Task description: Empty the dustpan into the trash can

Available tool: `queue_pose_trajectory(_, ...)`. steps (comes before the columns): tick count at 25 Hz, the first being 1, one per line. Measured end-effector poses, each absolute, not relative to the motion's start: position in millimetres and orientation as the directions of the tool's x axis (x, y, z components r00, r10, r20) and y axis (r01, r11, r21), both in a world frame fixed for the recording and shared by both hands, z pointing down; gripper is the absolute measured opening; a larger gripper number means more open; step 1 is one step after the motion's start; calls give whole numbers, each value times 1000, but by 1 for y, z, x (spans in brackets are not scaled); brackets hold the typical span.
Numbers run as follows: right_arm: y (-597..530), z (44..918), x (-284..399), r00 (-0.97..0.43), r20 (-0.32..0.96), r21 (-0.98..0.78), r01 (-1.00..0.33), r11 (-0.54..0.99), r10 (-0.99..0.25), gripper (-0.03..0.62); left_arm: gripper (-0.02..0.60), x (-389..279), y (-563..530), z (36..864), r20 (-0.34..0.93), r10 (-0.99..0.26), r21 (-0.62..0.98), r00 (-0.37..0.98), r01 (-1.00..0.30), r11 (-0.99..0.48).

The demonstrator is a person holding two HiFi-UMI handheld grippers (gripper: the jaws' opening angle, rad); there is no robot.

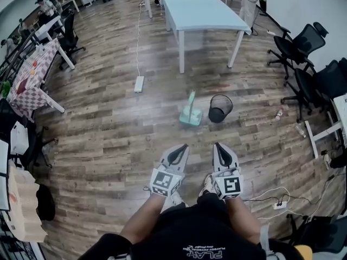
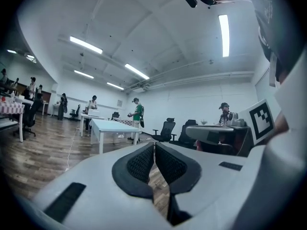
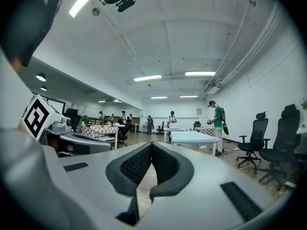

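Note:
A pale green dustpan [image 1: 191, 114] with an upright handle stands on the wooden floor ahead of me. Just to its right is a black mesh trash can [image 1: 220, 108]. My left gripper [image 1: 184, 147] and right gripper [image 1: 218, 145] are held side by side in front of my body, well short of both objects and pointing roughly level toward them. In the left gripper view the left gripper [image 2: 154, 145] has its pads pressed together with nothing between them. The right gripper [image 3: 151, 145] looks the same in the right gripper view. Neither gripper view shows the dustpan or the can.
A light blue table [image 1: 200, 12] stands beyond the dustpan. A white power strip [image 1: 139, 84] and its cord lie on the floor to the left. Black office chairs [image 1: 303, 43] line the right side, and a checkered table [image 1: 31, 75] the left. More cables [image 1: 279, 203] lie at my right.

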State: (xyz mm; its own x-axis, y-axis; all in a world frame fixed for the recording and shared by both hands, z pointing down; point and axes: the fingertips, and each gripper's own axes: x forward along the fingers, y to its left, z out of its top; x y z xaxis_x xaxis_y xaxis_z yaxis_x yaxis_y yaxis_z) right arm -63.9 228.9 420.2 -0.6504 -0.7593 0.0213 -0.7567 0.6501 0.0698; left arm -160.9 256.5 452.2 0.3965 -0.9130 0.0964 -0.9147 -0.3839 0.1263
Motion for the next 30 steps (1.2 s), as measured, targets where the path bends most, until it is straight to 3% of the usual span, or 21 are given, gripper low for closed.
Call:
queue_pose_trajectory(21,66,410,-22,-743,-20,26,-669,743,-669,23,31,-102,74,449,138,-932,82,336,-942,-327)
queue_pose_trajectory(30,12,418,-17,-729,-22,-19,-683,730,-684,23,31,-112,26,453,167,-934,86,315,-949,-305)
